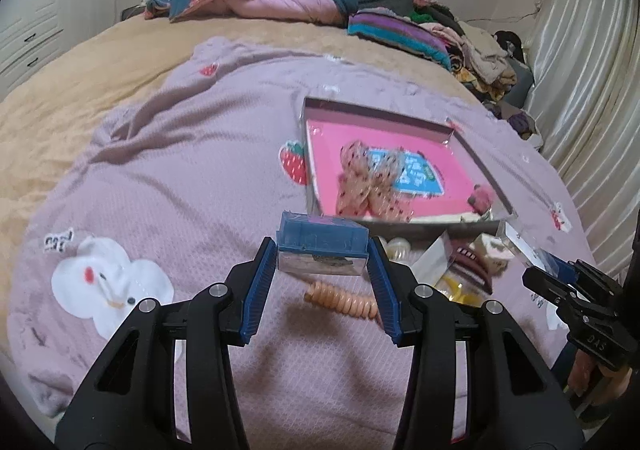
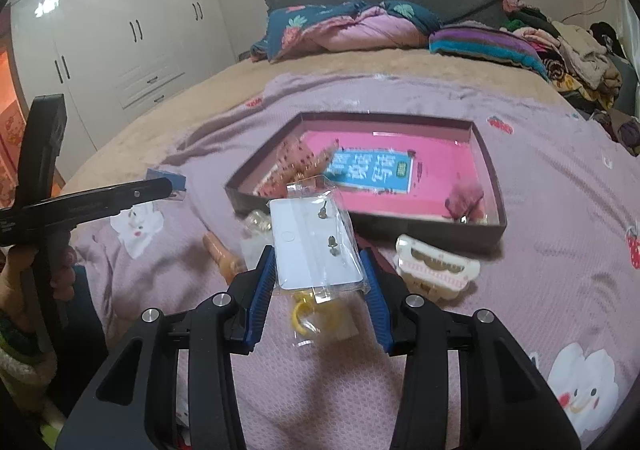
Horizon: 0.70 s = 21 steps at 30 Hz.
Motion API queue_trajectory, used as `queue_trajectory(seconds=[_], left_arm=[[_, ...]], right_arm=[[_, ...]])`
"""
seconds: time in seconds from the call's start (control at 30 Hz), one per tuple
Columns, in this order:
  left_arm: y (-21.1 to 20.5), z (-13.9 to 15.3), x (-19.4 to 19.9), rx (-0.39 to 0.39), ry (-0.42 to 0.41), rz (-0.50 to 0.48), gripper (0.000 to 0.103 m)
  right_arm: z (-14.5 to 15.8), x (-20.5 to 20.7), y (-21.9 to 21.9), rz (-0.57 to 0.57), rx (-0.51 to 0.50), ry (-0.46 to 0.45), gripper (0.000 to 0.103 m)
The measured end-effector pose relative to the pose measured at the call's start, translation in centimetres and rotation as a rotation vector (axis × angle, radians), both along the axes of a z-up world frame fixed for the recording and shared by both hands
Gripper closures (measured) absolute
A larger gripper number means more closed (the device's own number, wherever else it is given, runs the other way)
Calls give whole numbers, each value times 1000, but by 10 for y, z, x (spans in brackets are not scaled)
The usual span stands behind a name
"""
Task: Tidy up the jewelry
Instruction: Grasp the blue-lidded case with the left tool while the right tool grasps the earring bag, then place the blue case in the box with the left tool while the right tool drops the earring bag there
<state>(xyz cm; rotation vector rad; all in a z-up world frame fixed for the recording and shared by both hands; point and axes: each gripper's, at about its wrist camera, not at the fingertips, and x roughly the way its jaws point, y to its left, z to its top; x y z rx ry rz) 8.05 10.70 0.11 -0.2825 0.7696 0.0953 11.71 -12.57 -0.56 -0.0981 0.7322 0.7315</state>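
Sitting clamped between the left gripper's [image 1: 322,262] blue pads, a small blue box [image 1: 322,248] hangs above the lilac bedspread [image 1: 160,178], near side of the pink-lined tray [image 1: 472,166]. The right gripper [image 2: 318,270] is closed on a clear earring packet [image 2: 316,246], also lifted. Only the right view shows a cream hair claw [image 2: 434,270] by the tray's near wall; only the left shows a coiled hair tie [image 1: 340,300]. Both grippers tilt downward.

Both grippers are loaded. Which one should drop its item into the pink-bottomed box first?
Probably right: the right gripper, shut on the earring card, sits almost at the box wall. The left gripper, holding the small blue case, looks slightly farther.
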Motion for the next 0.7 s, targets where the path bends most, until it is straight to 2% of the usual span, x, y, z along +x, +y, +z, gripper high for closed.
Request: queue_trajectory(seconds=[0.4, 0.7], left_arm=[[-24, 29, 32, 16, -65, -70, 65], [-46, 41, 57, 25, -91, -125, 65]], right_arm=[[42, 19, -20, -66, 53, -88, 62], [59, 39, -42, -135, 77, -129, 62]])
